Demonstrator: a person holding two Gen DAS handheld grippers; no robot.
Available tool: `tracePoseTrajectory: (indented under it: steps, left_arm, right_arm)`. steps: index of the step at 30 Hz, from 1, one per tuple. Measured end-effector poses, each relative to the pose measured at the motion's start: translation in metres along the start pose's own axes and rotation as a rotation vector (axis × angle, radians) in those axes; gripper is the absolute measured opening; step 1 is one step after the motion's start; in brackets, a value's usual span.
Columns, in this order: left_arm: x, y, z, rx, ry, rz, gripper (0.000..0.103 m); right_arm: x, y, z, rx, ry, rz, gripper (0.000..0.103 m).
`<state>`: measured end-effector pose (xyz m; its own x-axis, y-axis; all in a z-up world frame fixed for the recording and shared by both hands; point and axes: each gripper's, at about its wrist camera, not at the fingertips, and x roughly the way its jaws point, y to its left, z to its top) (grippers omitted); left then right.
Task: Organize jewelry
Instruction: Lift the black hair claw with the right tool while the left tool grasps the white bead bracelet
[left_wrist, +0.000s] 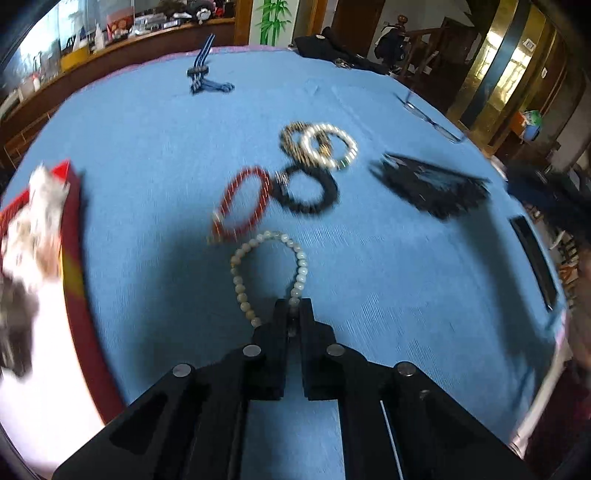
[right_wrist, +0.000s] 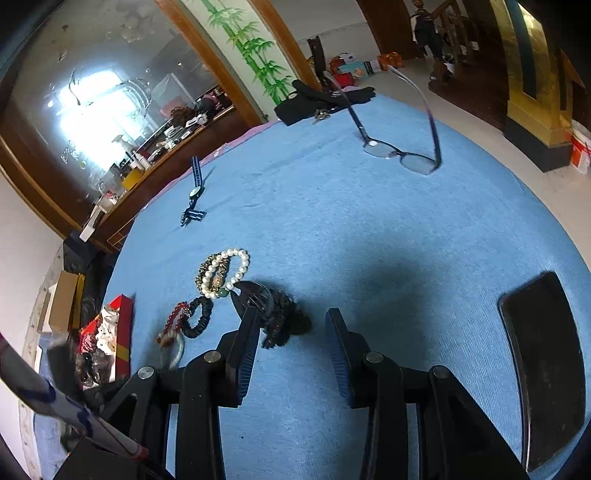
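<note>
My left gripper (left_wrist: 293, 308) is shut on a pale green bead bracelet (left_wrist: 240, 280) that hangs above the blue cloth. Beyond it lie a red bead bracelet (left_wrist: 242, 205), a black scrunchie (left_wrist: 306, 190), a gold-brown bracelet (left_wrist: 291, 142) and a white pearl bracelet (left_wrist: 330, 146). A red box (left_wrist: 75, 273) with jewelry in it stands at the left. My right gripper (right_wrist: 291, 314) is open and empty, with a black hair clip (right_wrist: 275, 310) just beside its left finger. The pearl bracelet (right_wrist: 225, 273), red bracelet (right_wrist: 173, 321) and red box (right_wrist: 122, 332) show to its left.
The blue cloth (left_wrist: 147, 147) covers a round table. Eyeglasses (right_wrist: 400, 151) lie at the far right, a striped blue watch strap (right_wrist: 194, 195) at the far edge, a black phone (right_wrist: 543, 365) at the right, black items (right_wrist: 317, 98) at the back. A black fringed piece (left_wrist: 428, 184) lies right of the bracelets.
</note>
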<state>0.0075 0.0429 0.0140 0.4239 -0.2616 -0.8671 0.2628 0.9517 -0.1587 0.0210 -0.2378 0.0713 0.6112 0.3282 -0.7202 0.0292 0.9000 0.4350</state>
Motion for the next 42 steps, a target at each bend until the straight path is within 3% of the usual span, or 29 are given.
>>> tracePoseTrajectory:
  steps: [4,6,14,17,22,29,31,33,35,42]
  left_arm:
    - [-0.026,-0.009,-0.026,0.020,-0.021,-0.054,0.005]
    - [-0.039,-0.011,-0.031,0.033,-0.048,-0.062,0.005]
    - [-0.047,-0.005,-0.033,0.007,-0.062,-0.043,0.005]
    - [-0.042,-0.001,-0.031,-0.004,-0.059,-0.046,0.005]
    - [-0.040,-0.003,-0.030,-0.001,-0.059,-0.049,0.005]
    - [-0.038,-0.003,-0.030,-0.001,-0.062,-0.044,0.005]
    - [-0.037,-0.003,-0.031,-0.001,-0.062,-0.043,0.005]
    - [-0.037,-0.004,-0.031,0.001,-0.063,-0.043,0.005]
    - [-0.037,-0.005,-0.031,0.004,-0.066,-0.044,0.005]
    - [-0.044,-0.004,-0.029,-0.003,-0.092,-0.058,0.005]
  right_arm:
    - [0.015,0.008,0.014,-0.038,0.013,0.010,0.055]
    - [0.033,0.011,0.022,-0.070,0.052,0.030,0.066]
    - [0.083,0.016,0.030,-0.121,0.171,0.043,0.067]
    - [0.082,0.031,0.020,-0.209,0.188,0.069,0.069]
    - [0.079,0.061,-0.002,-0.436,0.151,-0.038,0.076]
    - [0.089,0.069,-0.018,-0.593,0.106,-0.215,0.076]
    - [0.093,0.067,-0.019,-0.602,0.102,-0.255,0.070]
    - [0.093,0.063,-0.019,-0.587,0.110,-0.253,0.051]
    - [0.089,0.061,-0.018,-0.564,0.100,-0.240,0.046]
    - [0.061,0.054,-0.018,-0.472,0.058,-0.174,0.046]
